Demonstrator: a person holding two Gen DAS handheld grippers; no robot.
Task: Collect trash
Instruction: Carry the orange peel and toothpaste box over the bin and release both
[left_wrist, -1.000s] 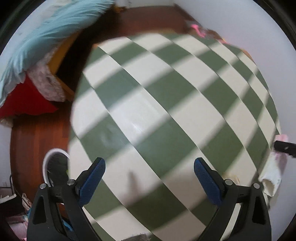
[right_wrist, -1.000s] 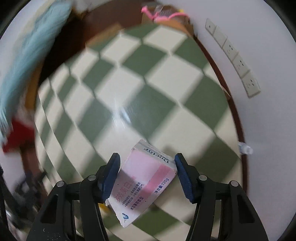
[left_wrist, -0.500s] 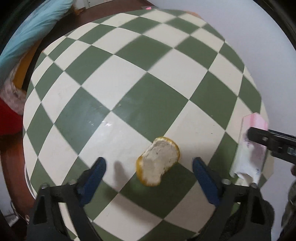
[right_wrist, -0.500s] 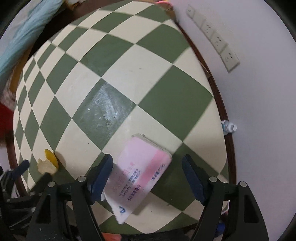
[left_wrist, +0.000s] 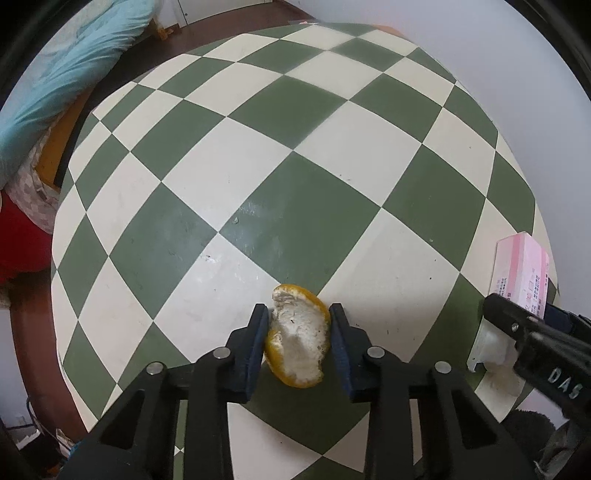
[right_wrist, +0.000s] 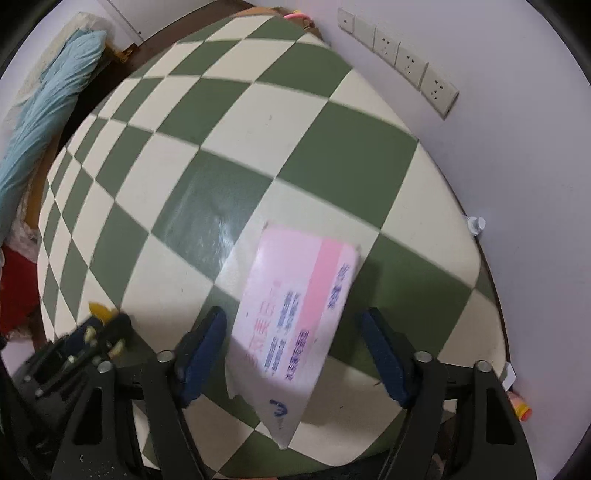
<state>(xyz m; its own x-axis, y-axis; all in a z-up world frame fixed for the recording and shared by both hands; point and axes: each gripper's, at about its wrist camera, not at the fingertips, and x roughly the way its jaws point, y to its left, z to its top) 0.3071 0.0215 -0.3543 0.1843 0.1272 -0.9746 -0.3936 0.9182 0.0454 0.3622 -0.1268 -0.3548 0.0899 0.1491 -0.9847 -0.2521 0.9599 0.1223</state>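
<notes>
My left gripper (left_wrist: 299, 317) is shut on a piece of orange peel (left_wrist: 300, 338), white pith up, just above the green and cream checkered tabletop (left_wrist: 280, 192). My right gripper (right_wrist: 293, 328) is open with a flat pink and white packet (right_wrist: 295, 310) lying on the table between its fingers; neither finger touches it. The packet also shows at the right edge of the left wrist view (left_wrist: 519, 275), with the right gripper's finger (left_wrist: 517, 323) beside it. The left gripper and peel (right_wrist: 99, 312) show blurred at the lower left of the right wrist view.
A white wall with a row of sockets (right_wrist: 402, 59) borders the table on the right. A small white bottle (right_wrist: 475, 225) stands at the table's right edge. A light blue quilt (left_wrist: 70, 70) and red cloth (left_wrist: 18, 243) lie on a bed to the left.
My left gripper has closed on the orange peel, which lay loose between its open fingers half a second ago. My right gripper moved closer over the pink packet and stays open.
</notes>
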